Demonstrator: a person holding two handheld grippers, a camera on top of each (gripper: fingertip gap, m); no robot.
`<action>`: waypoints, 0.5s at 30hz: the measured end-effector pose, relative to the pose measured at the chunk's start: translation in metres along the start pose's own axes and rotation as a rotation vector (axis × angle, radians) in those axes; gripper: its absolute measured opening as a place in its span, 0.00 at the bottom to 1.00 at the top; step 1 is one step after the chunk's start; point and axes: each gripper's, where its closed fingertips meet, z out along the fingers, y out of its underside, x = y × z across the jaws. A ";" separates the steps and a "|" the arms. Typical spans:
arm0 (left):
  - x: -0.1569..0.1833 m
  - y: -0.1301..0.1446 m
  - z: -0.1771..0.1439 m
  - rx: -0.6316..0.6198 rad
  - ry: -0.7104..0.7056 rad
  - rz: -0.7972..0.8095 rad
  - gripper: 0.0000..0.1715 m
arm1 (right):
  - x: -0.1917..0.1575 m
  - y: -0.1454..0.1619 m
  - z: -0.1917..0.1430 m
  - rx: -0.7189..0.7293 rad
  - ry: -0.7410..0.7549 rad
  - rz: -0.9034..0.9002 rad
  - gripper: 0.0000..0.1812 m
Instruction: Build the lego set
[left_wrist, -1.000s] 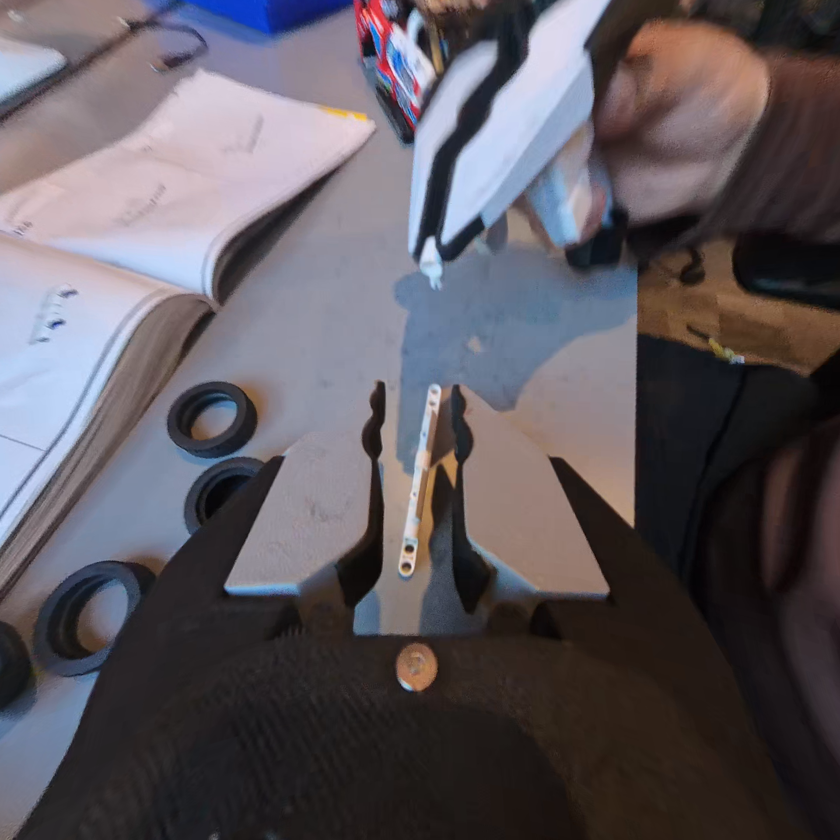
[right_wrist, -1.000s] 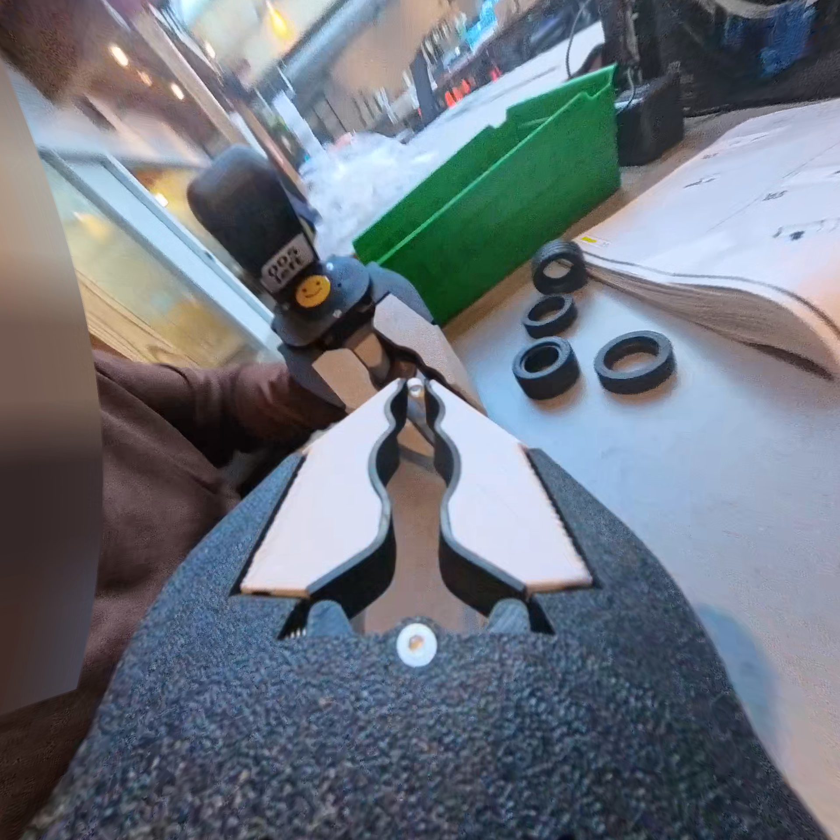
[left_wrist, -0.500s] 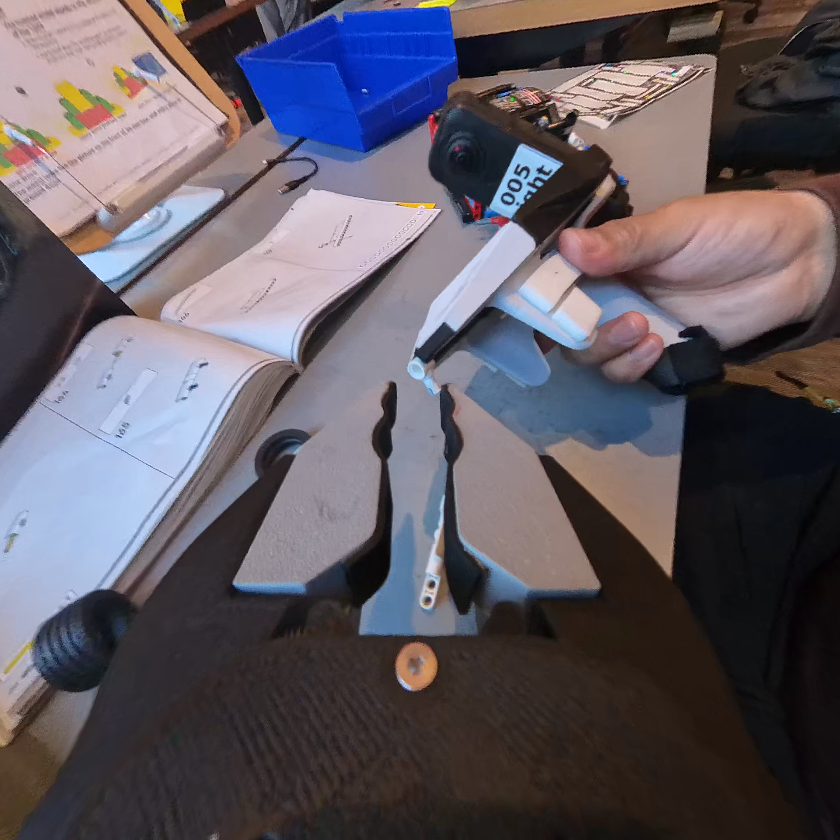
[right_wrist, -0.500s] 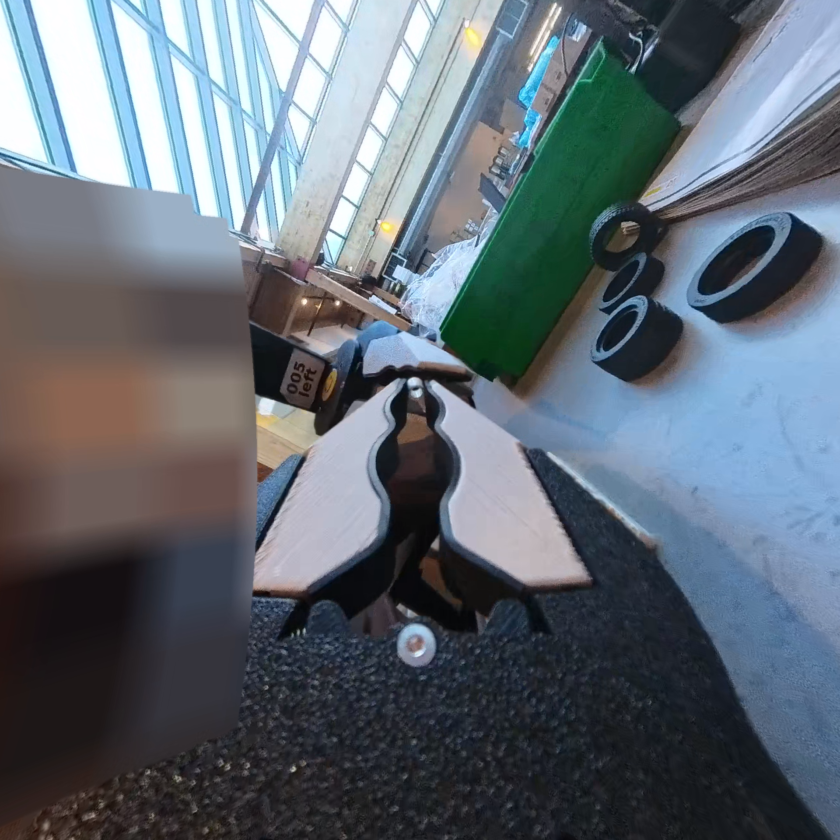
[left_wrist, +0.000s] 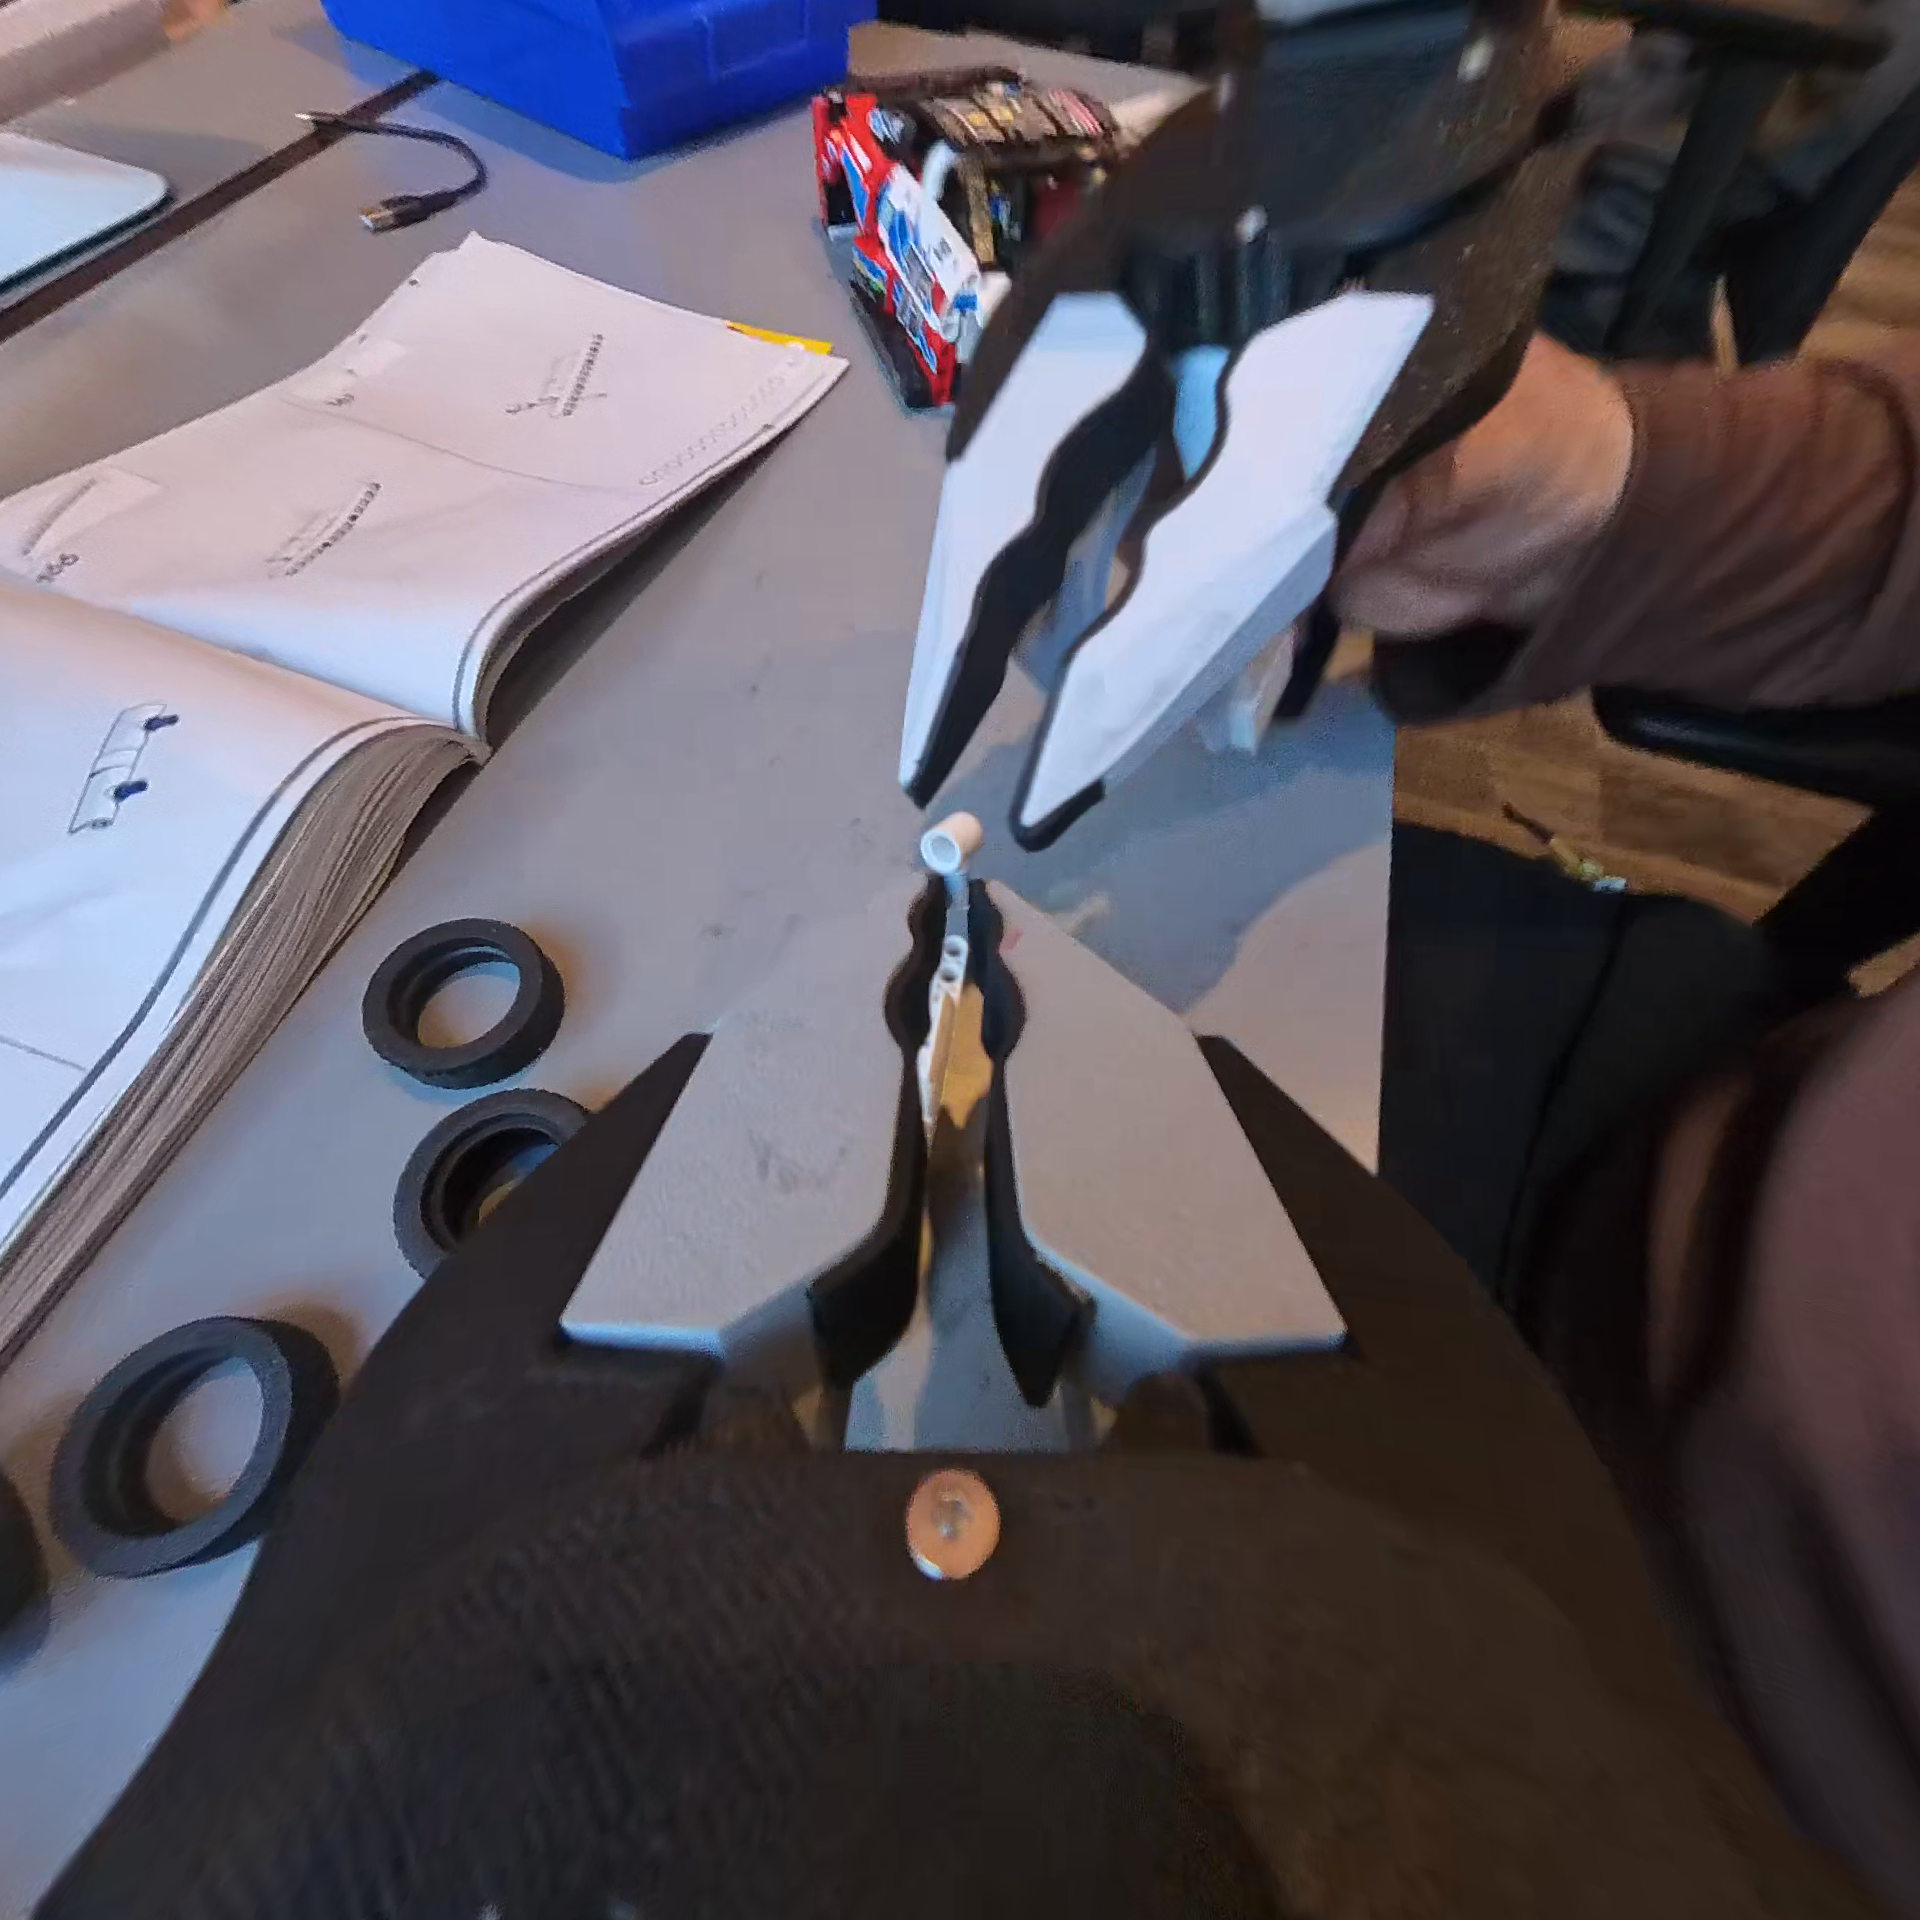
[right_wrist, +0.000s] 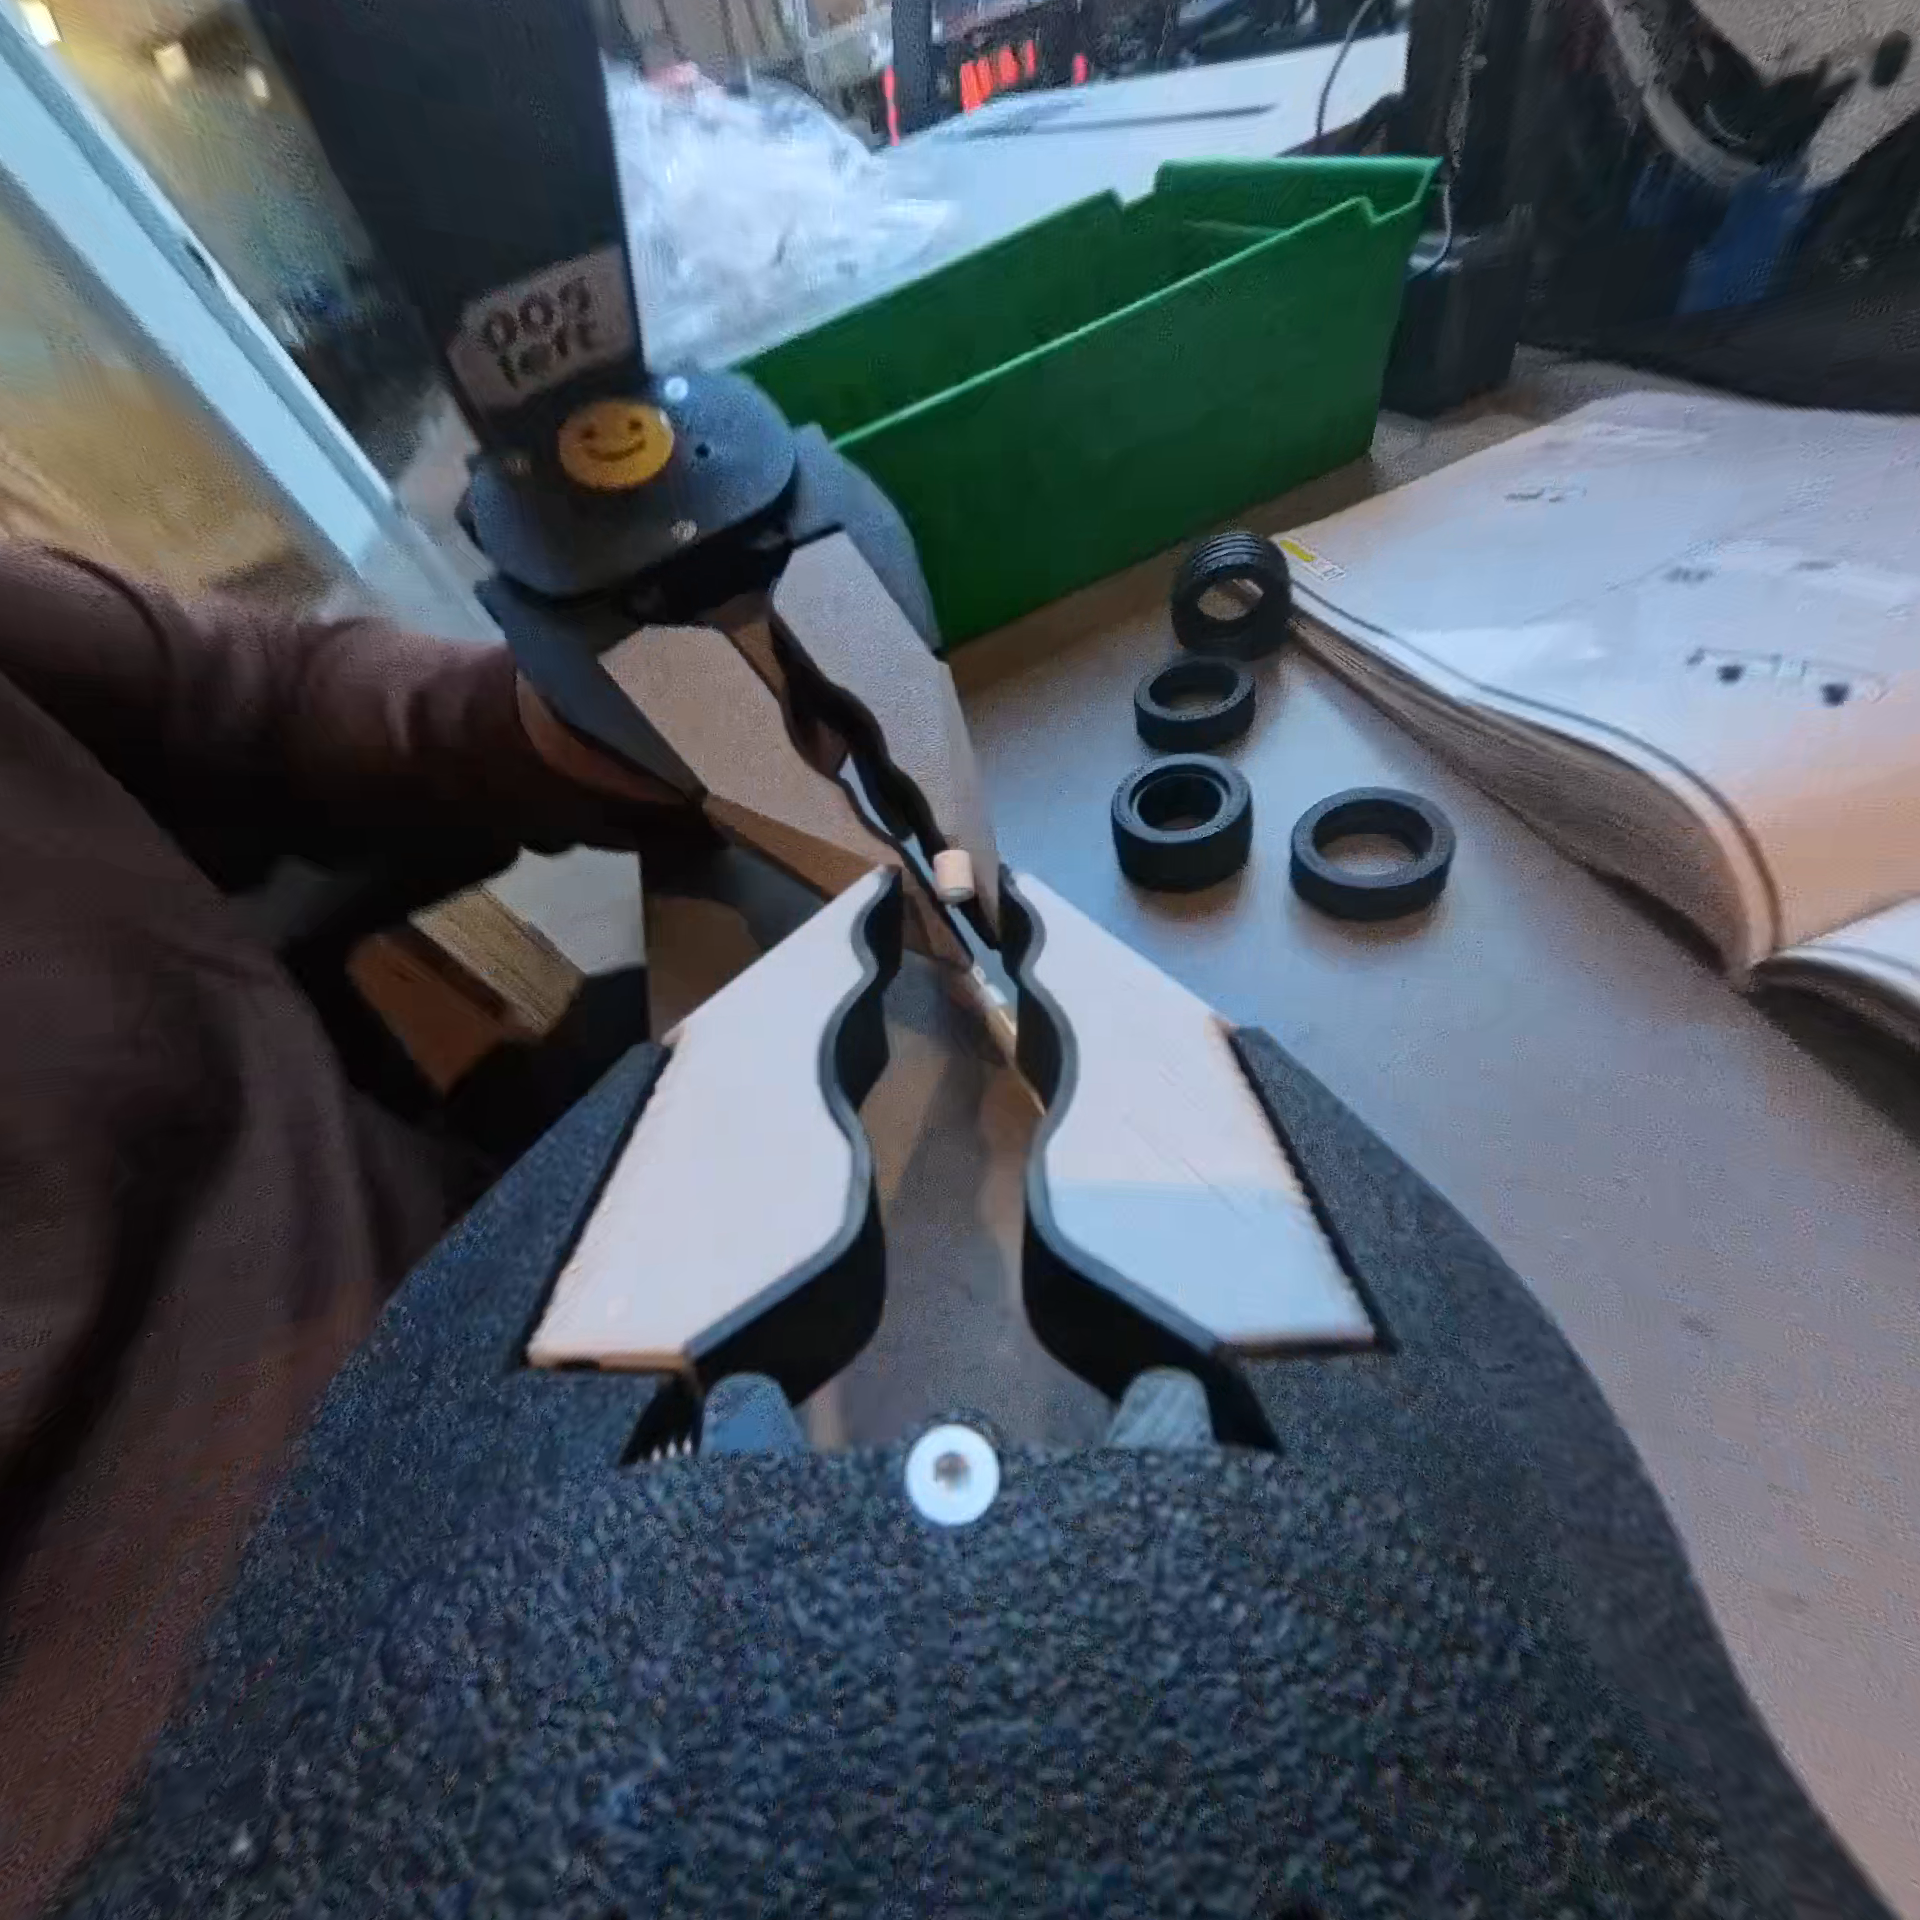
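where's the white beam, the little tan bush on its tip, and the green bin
white beam (left_wrist: 948, 1006), left wrist view, mid-length, between the left tool's fingers
tan bush (left_wrist: 952, 844), left wrist view, its side wall
green bin (right_wrist: 1101, 416), right wrist view, its front wall

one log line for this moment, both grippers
left hand-held gripper: shut on white beam | small bush: on beam tip | right hand-held gripper: open, just beyond bush | tyres: on table

A blue plastic bin (left_wrist: 613, 62) stands at the far edge of the grey tabletop (left_wrist: 665, 727), with a black USB cable (left_wrist: 416, 197) lying to its left. A green plastic bin (right_wrist: 1122, 384) stands far across the table.
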 end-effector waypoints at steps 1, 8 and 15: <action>0.003 0.003 0.001 -0.022 0.006 0.029 0.01 | -0.001 0.003 -0.002 -0.043 0.019 -0.086 0.10; 0.013 0.009 0.008 -0.048 0.021 0.127 0.01 | -0.005 0.016 -0.008 -0.187 0.061 -0.311 0.10; 0.016 0.010 0.008 -0.063 0.022 0.166 0.01 | -0.008 0.024 -0.003 -0.211 0.041 -0.342 0.04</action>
